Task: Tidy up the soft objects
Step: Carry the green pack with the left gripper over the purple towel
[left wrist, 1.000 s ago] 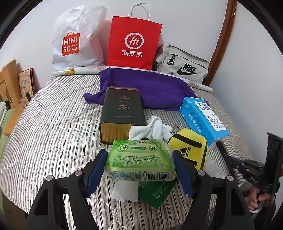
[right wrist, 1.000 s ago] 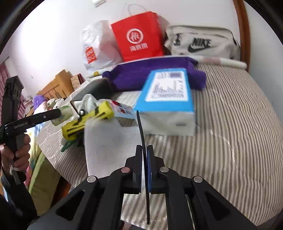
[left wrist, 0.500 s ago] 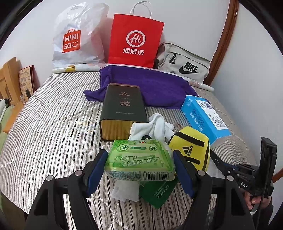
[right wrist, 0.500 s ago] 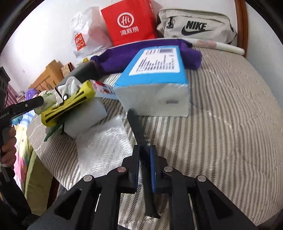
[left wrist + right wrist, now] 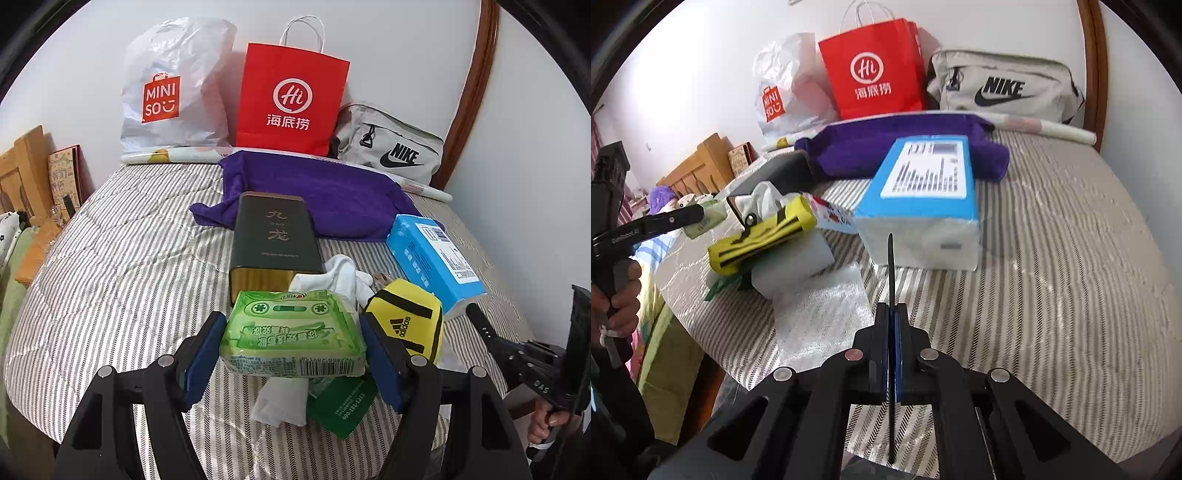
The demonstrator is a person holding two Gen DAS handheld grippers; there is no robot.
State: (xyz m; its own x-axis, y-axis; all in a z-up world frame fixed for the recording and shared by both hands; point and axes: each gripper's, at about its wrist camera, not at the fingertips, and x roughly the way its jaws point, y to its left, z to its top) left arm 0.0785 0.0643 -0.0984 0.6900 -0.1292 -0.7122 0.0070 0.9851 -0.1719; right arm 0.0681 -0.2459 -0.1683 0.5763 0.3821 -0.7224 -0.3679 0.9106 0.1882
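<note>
**Green pack held over a crowded heap**

The left gripper [image 5: 293, 349] is clamping the green pack [image 5: 293, 334] above the bed's [image 5: 110, 266] near edge; squeezing soft wrapping unevenly is risking a slip onto the yellow pouch [image 5: 406, 325]. The right gripper [image 5: 893, 332] is pinching a thin black strip [image 5: 892, 280] edge-on, jaws nearly together.

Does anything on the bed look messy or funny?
Yes. Near the front edge, white socks, a yellow Adidas pouch and a green card lie in a jumbled heap. The right tongs pinch a thin dark flat thing, seen edge-on.
</note>
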